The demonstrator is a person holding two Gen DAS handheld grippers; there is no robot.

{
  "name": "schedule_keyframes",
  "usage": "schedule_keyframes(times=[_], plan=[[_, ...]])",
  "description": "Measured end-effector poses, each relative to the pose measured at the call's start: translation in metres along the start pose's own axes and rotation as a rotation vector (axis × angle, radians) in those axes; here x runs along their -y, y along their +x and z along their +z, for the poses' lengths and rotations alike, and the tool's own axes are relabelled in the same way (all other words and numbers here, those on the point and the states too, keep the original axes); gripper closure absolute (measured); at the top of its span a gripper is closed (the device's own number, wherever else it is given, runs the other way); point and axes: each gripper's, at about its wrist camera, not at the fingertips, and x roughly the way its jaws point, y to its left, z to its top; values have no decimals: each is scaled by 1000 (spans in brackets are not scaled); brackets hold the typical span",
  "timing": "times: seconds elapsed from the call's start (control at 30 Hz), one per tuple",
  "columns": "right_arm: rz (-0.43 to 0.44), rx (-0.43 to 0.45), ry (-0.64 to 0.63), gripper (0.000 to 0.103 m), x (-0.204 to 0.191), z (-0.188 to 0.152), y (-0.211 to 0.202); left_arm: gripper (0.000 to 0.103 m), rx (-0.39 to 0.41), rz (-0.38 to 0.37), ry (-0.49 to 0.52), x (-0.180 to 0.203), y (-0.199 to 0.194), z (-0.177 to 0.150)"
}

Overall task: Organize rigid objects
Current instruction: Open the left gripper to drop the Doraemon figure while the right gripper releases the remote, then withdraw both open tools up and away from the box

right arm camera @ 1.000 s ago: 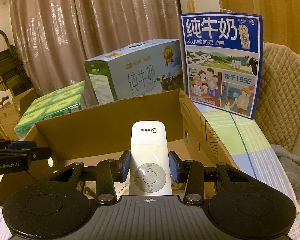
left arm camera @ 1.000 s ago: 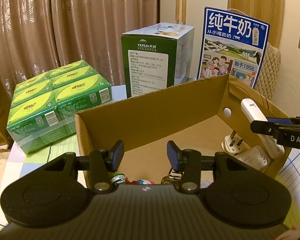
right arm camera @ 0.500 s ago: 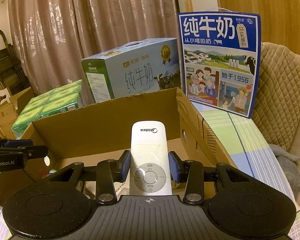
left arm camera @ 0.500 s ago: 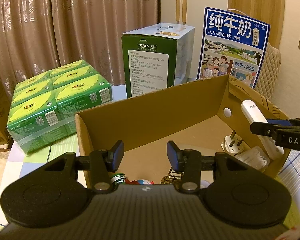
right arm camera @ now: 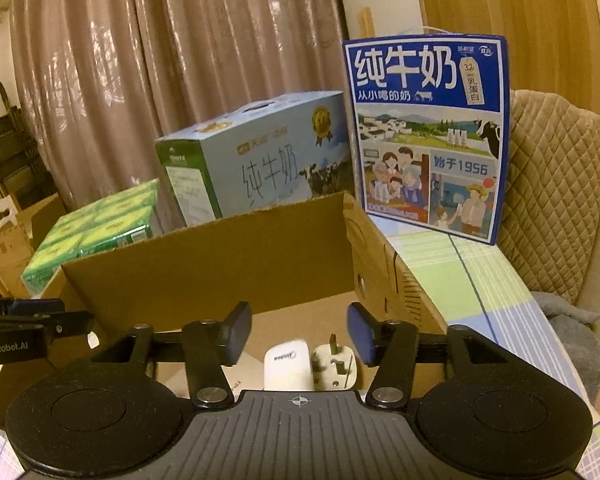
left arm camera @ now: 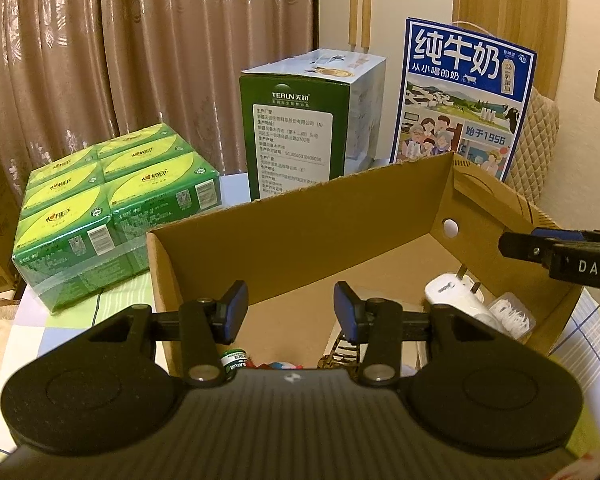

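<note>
right gripper [right arm camera: 298, 336]: jaws have just been opening, nothing between | Midea remote [right arm camera: 286, 366]: lying low centre in cardboard box [right arm camera: 204, 268], beside white plug [right arm camera: 334, 364] | left gripper [left arm camera: 286, 308]: jaws parted, empty | advice: lifting straight up, clearing the remote

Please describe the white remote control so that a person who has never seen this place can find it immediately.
Find the open cardboard box on the checked tablecloth, before the two milk cartons. The white remote control lies on its floor by the right wall, beside a white plug adapter. Only the remote is long and printed "Midea"; the adapter shows metal prongs.
</note>
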Motion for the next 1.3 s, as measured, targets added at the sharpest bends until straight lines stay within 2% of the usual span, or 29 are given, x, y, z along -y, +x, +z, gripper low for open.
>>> schedule_keyframes(times=[0.13, 0.33, 0.47, 0.63, 0.73, 0.93, 1.3], plan=[[3, 2, 0, 48, 0, 3, -1, 60, 5, -1, -4, 0, -1, 1], [10, 9, -3, 46, -1, 6, -8, 50, 21, 1, -17, 1, -10, 3], [23, 31, -2, 42, -3, 10, -25, 37, 43, 13, -32, 2, -27, 3], [62, 35, 39, 25, -3, 13, -48, 21, 71, 17, -73, 1, -56, -3], [63, 39, 31, 20, -7, 12, -67, 14, 82, 29, -86, 3, -78, -9], [74, -5, 19, 17, -15, 6, -103, 1, 91, 58, -127, 14, -129, -29], [87, -43, -42, 16, -31, -1, -184, 1, 75, 59, -144, 59, -219, -50]])
